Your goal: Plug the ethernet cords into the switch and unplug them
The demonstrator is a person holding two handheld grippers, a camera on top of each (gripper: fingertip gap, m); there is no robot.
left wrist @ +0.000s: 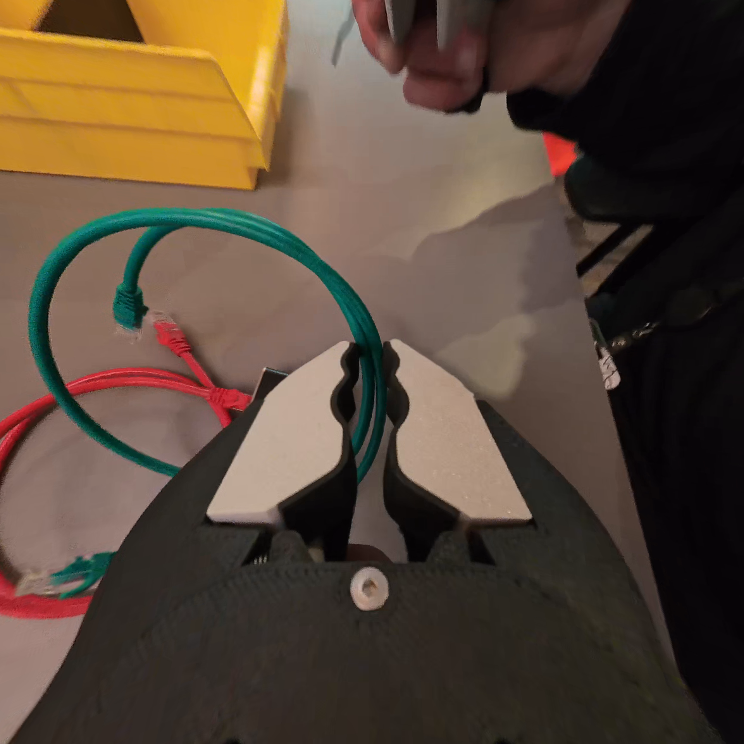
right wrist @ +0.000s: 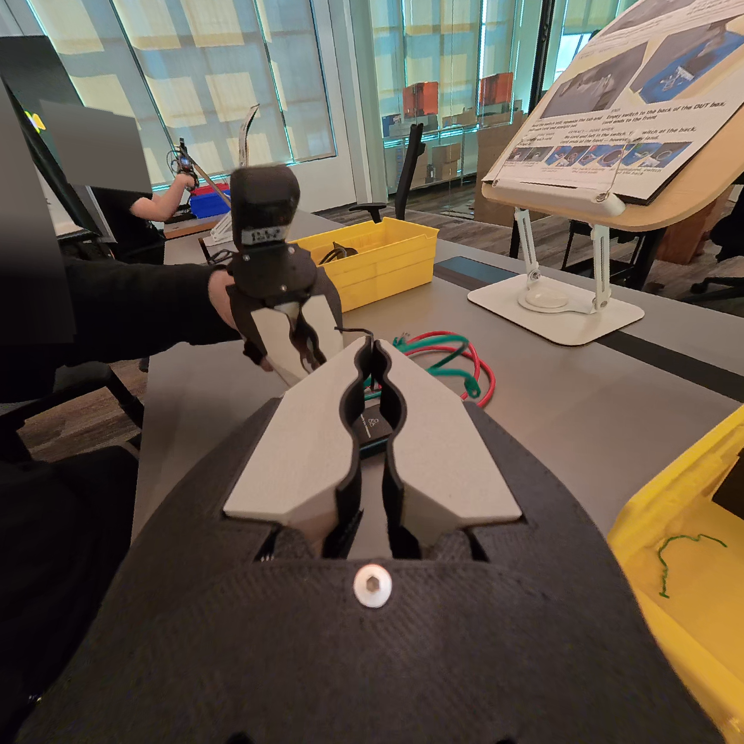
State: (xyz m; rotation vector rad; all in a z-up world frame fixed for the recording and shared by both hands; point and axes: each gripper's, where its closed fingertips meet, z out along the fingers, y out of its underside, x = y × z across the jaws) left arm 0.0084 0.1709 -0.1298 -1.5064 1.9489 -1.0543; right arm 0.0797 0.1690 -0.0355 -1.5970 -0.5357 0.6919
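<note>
**Green cord between the left fingers, right tongs nearly closed above the switch**

In the left wrist view, the left gripper (left wrist: 369, 350) has a narrow gap between its jaws, and 2 strands of the green ethernet cord (left wrist: 40, 322) run through that gap. Whether the pads actually pinch the strands cannot be told. The cord loops wide over the grey table (left wrist: 402, 241), 1 plug (left wrist: 128, 308) lying free beside a red cord's plug (left wrist: 163, 322). The red ethernet cord (left wrist: 24, 426) coils at the left, another of its plugs reaching the partly hidden black switch (left wrist: 269, 378).

In the right wrist view, the right gripper (right wrist: 372, 346) is almost clenched, with only a slit between the fingers. A thin dark wire (right wrist: 354, 331) passes its tips, though a grip is unclear. The switch (right wrist: 374, 430) shows below, between the fingers. A yellow bin (right wrist: 386, 261) stands behind, and a document stand (right wrist: 563, 298) sits to the right.
</note>
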